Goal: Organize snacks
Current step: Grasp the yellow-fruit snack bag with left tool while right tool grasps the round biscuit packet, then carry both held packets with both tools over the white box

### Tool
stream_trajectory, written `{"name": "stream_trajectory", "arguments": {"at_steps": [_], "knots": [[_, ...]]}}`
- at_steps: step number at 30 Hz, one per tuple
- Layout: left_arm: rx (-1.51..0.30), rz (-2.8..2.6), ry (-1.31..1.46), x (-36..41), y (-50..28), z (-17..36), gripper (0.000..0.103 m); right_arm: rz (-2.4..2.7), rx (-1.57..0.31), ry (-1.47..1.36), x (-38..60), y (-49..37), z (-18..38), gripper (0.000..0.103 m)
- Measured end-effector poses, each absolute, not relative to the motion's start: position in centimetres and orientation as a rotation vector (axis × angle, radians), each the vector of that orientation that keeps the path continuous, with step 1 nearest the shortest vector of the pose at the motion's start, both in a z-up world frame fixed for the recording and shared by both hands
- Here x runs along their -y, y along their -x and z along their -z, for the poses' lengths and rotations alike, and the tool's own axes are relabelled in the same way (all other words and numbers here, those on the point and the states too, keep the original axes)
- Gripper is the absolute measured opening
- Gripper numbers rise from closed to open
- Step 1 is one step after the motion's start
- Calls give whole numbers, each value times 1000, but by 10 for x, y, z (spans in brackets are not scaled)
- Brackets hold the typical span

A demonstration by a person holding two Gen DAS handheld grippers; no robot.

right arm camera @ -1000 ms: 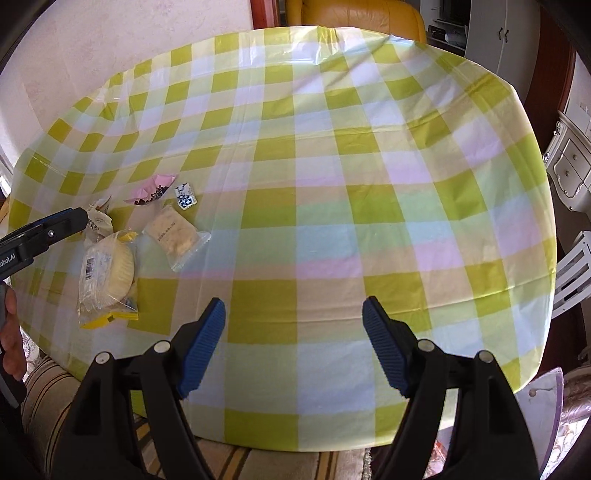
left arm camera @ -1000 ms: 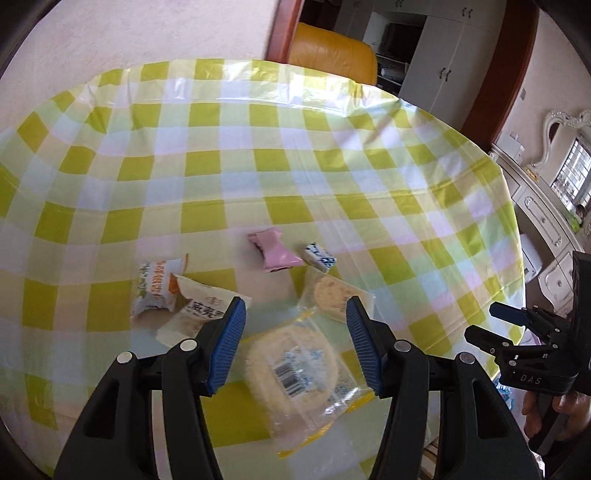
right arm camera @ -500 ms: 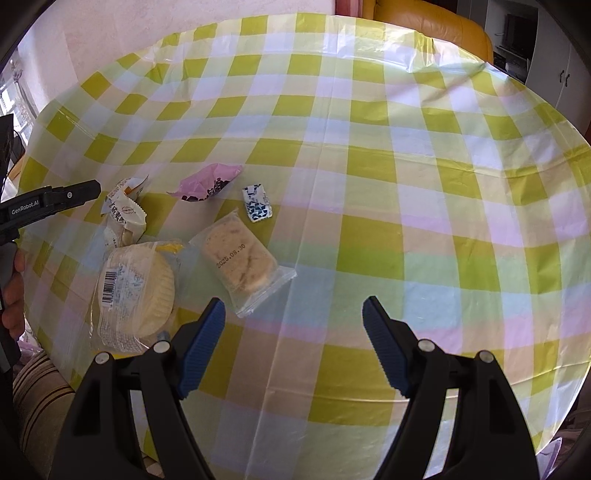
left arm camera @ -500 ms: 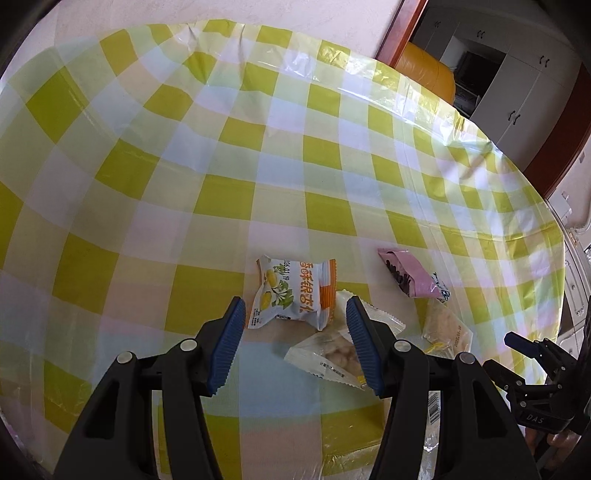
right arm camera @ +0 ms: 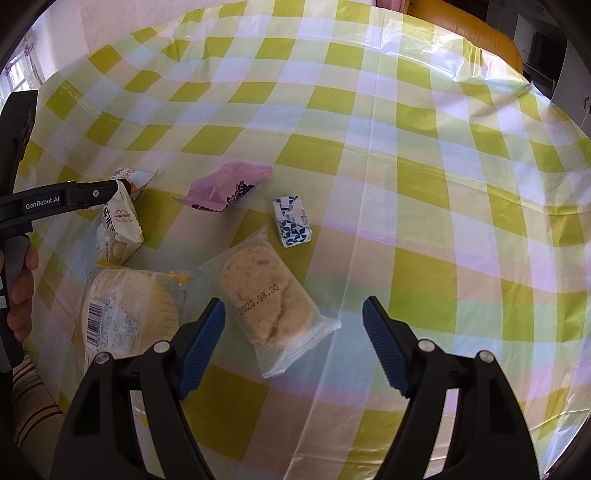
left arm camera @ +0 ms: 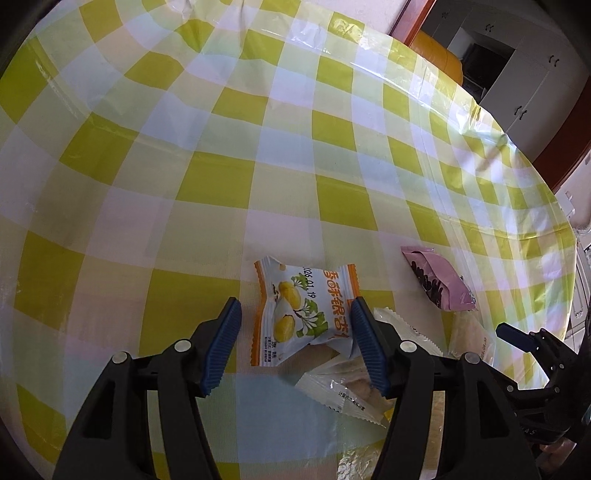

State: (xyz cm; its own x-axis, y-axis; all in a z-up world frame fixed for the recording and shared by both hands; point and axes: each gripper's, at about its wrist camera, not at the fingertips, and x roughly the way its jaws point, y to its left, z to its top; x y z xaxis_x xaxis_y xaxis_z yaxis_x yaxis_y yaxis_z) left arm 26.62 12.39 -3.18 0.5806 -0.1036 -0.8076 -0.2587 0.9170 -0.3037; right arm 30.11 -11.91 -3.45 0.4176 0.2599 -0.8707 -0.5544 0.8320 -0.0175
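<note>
Several snacks lie on a yellow-checked tablecloth (left arm camera: 258, 147). My left gripper (left arm camera: 295, 314) is open, its jaws on either side of a white-orange ginkgo packet (left arm camera: 304, 314); a white biscuit packet (left arm camera: 343, 384) lies under its right finger. A pink packet (left arm camera: 439, 284) lies to the right. My right gripper (right arm camera: 293, 314) is open just above a clear-wrapped oat cake (right arm camera: 269, 299). A round cake with a barcode (right arm camera: 125, 314), the pink packet (right arm camera: 229, 186), a blue-white candy (right arm camera: 291, 221) and the white biscuit packet (right arm camera: 120, 229) lie around it.
The left gripper (right arm camera: 92, 194) shows at the left edge of the right wrist view, the right gripper (left arm camera: 517, 338) at the right edge of the left wrist view. An orange chair (right arm camera: 465, 33) stands behind the table. White cabinets (left arm camera: 524, 77) are beyond.
Both grippers have moved forward and down toward the snacks. The left swung from the round cake to the ginkgo packet; the right closed in on the oat cake.
</note>
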Motion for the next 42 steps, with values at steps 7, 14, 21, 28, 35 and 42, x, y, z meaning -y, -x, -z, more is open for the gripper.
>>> {"name": "stream_trajectory", "arguments": {"at_steps": [7,14,21,28,35,42], "knots": [[-968,-103,327,-114,-269,31,45,-537,-1024,318,113,-307,38,77],[-965,-106,319,-115,-265,32,36,-558,-1022,324,110,-307,39,56],[-938,-131,339,-120,-257,26,35,-539,-1014,299,118,-306,37,37],[-909,-151,349,-121,-245,15,35,-518,-1013,276,132,-296,34,36],[-869,-147,340,-111,-231,-6,35,-486,-1009,237,154,-284,25,36],[-839,-100,326,-84,-219,-25,35,-459,-1012,206,178,-266,19,36]]}}
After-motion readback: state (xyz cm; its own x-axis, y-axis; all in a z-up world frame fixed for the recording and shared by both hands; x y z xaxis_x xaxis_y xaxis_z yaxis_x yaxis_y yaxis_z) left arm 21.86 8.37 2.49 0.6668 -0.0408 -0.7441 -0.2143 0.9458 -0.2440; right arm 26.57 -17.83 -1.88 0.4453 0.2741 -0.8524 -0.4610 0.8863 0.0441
